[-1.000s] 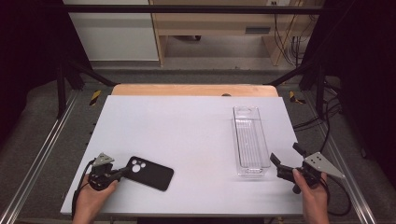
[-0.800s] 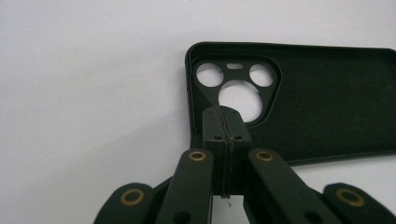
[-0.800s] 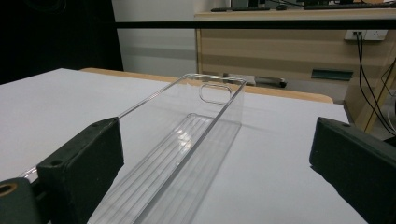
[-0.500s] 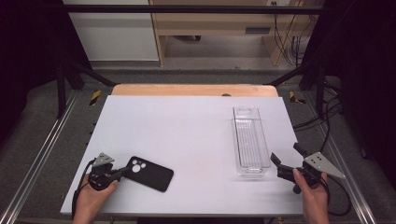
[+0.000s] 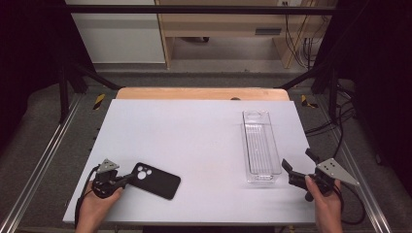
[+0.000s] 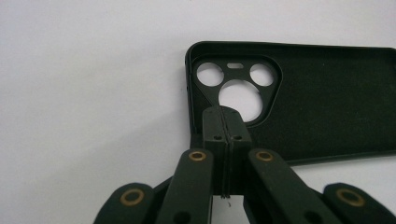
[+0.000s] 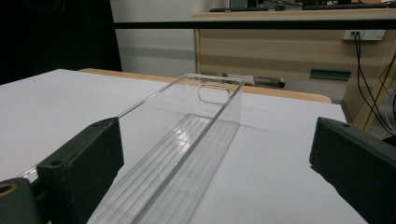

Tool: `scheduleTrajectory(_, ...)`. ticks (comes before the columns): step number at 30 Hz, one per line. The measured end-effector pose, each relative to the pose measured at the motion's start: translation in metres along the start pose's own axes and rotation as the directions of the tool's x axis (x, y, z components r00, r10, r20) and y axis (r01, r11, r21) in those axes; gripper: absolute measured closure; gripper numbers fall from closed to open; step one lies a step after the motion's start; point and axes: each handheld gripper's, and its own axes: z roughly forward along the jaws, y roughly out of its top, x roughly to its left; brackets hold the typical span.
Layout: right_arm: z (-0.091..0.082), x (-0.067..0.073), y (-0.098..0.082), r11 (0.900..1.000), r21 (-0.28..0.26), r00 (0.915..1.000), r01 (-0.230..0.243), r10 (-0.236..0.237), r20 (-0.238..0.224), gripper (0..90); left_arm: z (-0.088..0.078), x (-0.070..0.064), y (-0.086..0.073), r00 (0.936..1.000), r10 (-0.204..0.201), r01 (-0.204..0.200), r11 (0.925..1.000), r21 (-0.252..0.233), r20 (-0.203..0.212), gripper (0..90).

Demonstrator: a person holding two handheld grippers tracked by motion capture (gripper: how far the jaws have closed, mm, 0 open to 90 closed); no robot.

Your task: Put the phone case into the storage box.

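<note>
The left gripper (image 5: 127,178) sits at the near left of the tabletop (image 5: 194,141), its fingers (image 6: 215,126) pressed fully together with nothing between them. Their tips lie over the camera-cutout end of the black phone case (image 5: 155,180), which lies flat, inside up. At the near right, the right gripper (image 5: 297,165) has its fingers (image 7: 84,163) spread wide and empty, just beside the near end of the clear tray (image 5: 261,145).

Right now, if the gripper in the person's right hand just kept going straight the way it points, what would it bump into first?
Most likely the clear plastic tray: the right gripper stands open, pointing at the tray's near end, though its exact height over the table is hard to judge.
</note>
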Motion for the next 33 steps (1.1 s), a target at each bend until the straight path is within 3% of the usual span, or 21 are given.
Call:
scheduleTrajectory(10, 0.0, 0.0, 0.0, 1.0, -0.001, 1.0, 0.002, -0.002, 0.001, 3.0, -0.001, -0.002, 0.001, 1.0, 0.006, -0.006, 0.9999, -0.008, -0.008, 90.0)
scheduleTrajectory(19, 0.0, 0.0, 0.0, 1.0, -0.003, 1.0, -0.001, 0.001, 0.0, 3.0, -0.008, -0.004, 0.006, 0.9993, 0.019, -0.02, 0.9984, -0.052, -0.032, 86.2)
scheduleTrajectory(22, 0.0, 0.0, 0.0, 1.0, -0.001, 1.0, -0.003, 0.003, -0.001, 3.0, -0.009, -0.008, 0.013, 0.9954, 0.055, -0.061, 0.9955, -0.072, -0.079, 78.3)
scheduleTrajectory(27, 0.0, 0.0, 0.0, 1.0, -0.003, 1.0, -0.003, 0.003, -0.006, 3.0, -0.008, -0.014, 0.027, 0.9916, 0.067, -0.078, 0.9924, -0.095, -0.111, 54.8)
scheduleTrajectory(33, -0.001, -0.001, 0.0, 1.0, -0.005, 1.0, -0.005, 0.005, -0.007, 3.0, -0.005, -0.014, 0.044, 0.9867, 0.088, -0.099, 0.9926, -0.071, -0.136, 30.9)
